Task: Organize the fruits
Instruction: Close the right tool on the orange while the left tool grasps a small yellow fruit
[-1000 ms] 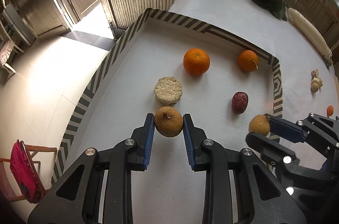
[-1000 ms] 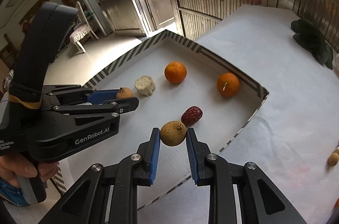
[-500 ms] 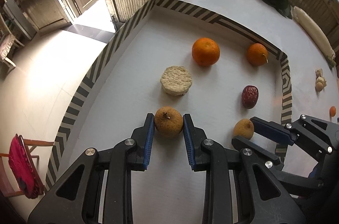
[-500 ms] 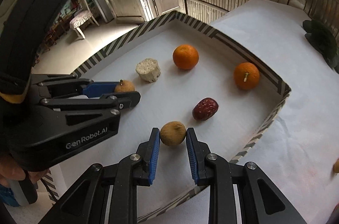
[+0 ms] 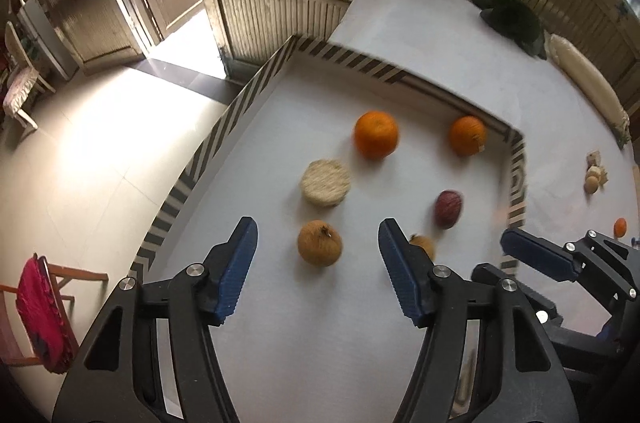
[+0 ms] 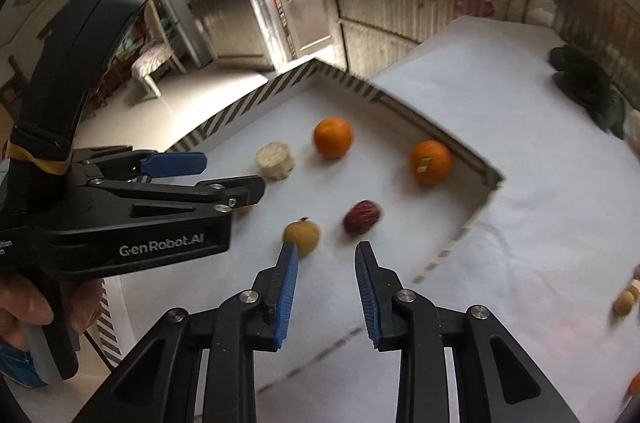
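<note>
Six items lay inside the striped tray [image 5: 240, 95], including two oranges at its twelve and two o'clock. The left gripper [image 5: 316, 255] was opening, released around a brown fruit [image 5: 319, 243]. The right gripper [image 6: 326, 287] was opening too, empty, another brown fruit [image 6: 301, 235] just beyond. Small fruits [image 5: 596, 179] remained on the worktop [image 5: 420, 15] at three o'clock
</note>
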`<state>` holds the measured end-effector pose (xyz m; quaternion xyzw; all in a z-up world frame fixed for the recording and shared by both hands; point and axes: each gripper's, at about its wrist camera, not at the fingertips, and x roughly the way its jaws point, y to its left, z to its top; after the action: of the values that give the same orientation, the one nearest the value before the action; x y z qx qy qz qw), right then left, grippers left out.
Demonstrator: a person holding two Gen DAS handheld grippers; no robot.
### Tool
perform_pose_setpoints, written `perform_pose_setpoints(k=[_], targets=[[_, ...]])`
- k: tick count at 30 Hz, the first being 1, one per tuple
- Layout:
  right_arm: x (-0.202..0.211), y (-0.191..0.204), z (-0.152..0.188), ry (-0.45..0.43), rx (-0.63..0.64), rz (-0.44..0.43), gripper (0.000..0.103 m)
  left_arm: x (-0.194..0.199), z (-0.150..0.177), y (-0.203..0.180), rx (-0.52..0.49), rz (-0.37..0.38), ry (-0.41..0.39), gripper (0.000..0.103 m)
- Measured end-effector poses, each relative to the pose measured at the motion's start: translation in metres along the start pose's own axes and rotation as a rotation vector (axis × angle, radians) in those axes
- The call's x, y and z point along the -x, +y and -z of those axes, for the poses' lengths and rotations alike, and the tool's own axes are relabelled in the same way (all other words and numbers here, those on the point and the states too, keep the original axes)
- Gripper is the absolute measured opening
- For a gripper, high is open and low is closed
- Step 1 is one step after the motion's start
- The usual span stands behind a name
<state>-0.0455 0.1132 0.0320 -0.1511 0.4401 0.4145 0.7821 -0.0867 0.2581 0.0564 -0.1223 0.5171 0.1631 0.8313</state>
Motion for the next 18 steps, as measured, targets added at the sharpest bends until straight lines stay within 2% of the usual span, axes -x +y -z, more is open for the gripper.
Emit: perform_pose_setpoints(k=[9, 18], targets=[[0.045, -0.045, 0.022, -0.064, -0.109, 0.095, 0.029, 0.018, -0.004, -0.061, -0.098, 0.036, -0.050, 0.063], [0.086, -0.096, 0.060, -0.084, -0.230, 0.188, 0.030, 0.017, -0.006, -0.139, -0.222, 0.101, -0.047, 0.063]])
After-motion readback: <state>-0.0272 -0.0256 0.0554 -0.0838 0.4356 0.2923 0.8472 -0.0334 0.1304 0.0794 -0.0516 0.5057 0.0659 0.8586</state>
